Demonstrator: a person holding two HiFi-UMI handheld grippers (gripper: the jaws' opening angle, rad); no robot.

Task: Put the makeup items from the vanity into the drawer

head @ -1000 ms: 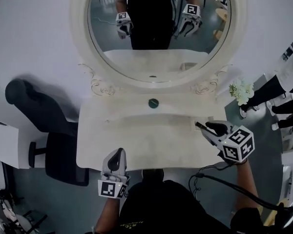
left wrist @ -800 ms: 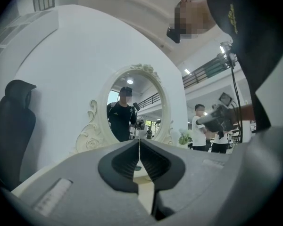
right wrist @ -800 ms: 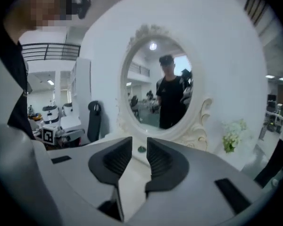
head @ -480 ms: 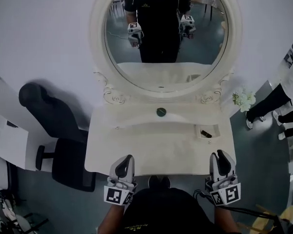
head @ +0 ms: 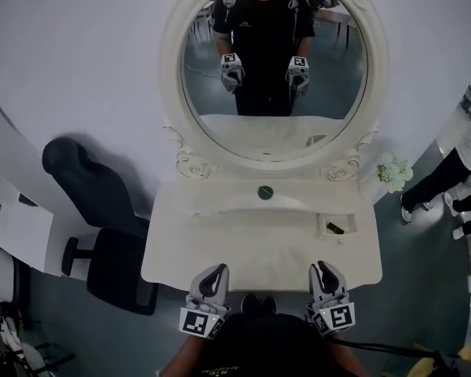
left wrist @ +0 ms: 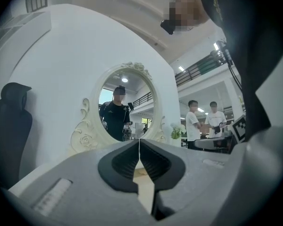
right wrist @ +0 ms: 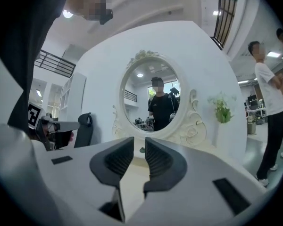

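Note:
A slim black makeup item (head: 335, 228) lies in a small rectangular tray (head: 325, 224) at the right of the cream vanity top (head: 243, 246). A round dark green item (head: 265, 192) sits at the back centre below the mirror (head: 275, 61). My left gripper (head: 217, 270) (left wrist: 139, 142) is at the vanity's front edge, pointing at the mirror, its jaws shut and empty. My right gripper (head: 323, 267) (right wrist: 139, 142) is beside it to the right. Its jaws have just been closing; a narrow gap remains and nothing is between them.
A black office chair (head: 86, 203) stands left of the vanity. White flowers (head: 394, 171) stand at its back right corner. People (head: 455, 175) stand on the floor to the right. The mirror reflects the person and both grippers.
My right gripper has drawn back from the tray at the right to the front edge and turned toward the mirror. The black item stays in the tray. The left gripper shifted slightly.

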